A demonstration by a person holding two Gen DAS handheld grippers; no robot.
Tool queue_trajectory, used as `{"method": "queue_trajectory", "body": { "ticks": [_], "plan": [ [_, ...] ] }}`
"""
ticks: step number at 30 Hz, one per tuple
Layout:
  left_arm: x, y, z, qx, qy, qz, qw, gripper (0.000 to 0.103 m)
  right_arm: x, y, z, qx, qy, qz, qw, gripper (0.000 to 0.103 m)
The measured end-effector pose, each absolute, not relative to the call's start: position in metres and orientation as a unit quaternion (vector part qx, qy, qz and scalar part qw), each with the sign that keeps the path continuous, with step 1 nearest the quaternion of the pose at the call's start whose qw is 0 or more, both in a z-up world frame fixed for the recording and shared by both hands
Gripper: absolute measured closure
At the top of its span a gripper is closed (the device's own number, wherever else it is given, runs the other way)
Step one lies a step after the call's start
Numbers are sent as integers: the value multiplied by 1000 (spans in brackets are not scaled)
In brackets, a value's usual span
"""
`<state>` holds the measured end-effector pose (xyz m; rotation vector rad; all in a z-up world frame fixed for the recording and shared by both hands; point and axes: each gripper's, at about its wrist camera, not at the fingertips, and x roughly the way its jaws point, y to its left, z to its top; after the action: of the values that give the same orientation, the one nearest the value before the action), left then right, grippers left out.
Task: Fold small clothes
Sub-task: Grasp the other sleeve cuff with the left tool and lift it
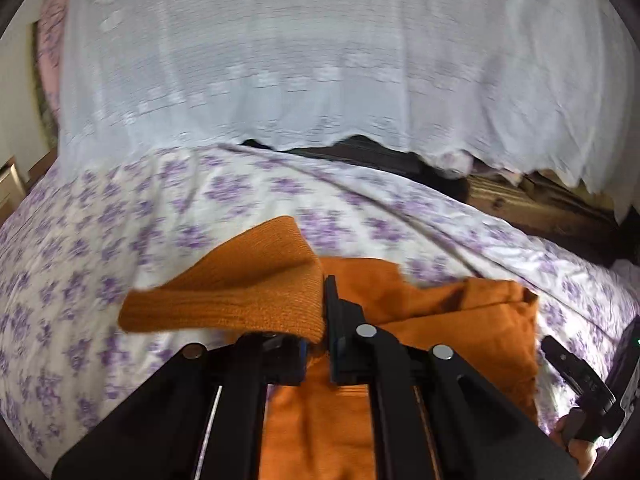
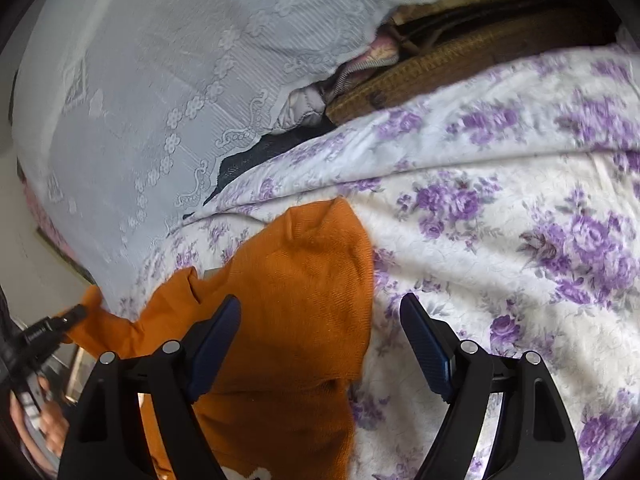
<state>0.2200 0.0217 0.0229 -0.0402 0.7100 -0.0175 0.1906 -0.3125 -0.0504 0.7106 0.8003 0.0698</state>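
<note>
An orange knit garment (image 1: 440, 320) lies on a white bedsheet with purple flowers (image 1: 120, 240). My left gripper (image 1: 320, 320) is shut on the garment's ribbed sleeve end (image 1: 240, 292) and holds it lifted over the body of the garment. In the right wrist view the garment (image 2: 288, 300) lies lower left. My right gripper (image 2: 320, 336) is open just above the garment's right edge, holding nothing. The left gripper (image 2: 68, 316) shows at the far left, pinching orange cloth. The right gripper's finger (image 1: 576, 372) shows at the lower right of the left wrist view.
A white lace cloth (image 1: 320, 60) covers a pile behind the bed, also in the right wrist view (image 2: 160, 80). A woven wooden frame (image 2: 460, 60) and dark fabric (image 2: 248, 156) sit under its hem. The flowered sheet (image 2: 520, 220) spreads to the right.
</note>
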Motion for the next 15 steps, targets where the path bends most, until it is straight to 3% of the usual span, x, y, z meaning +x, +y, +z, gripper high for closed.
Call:
{"method": "queue_trajectory", "body": {
  "ticks": [15],
  "plan": [
    [234, -114, -58, 50, 397, -81, 913, 97, 191, -329, -58, 389, 374, 26, 842, 21]
  ]
}}
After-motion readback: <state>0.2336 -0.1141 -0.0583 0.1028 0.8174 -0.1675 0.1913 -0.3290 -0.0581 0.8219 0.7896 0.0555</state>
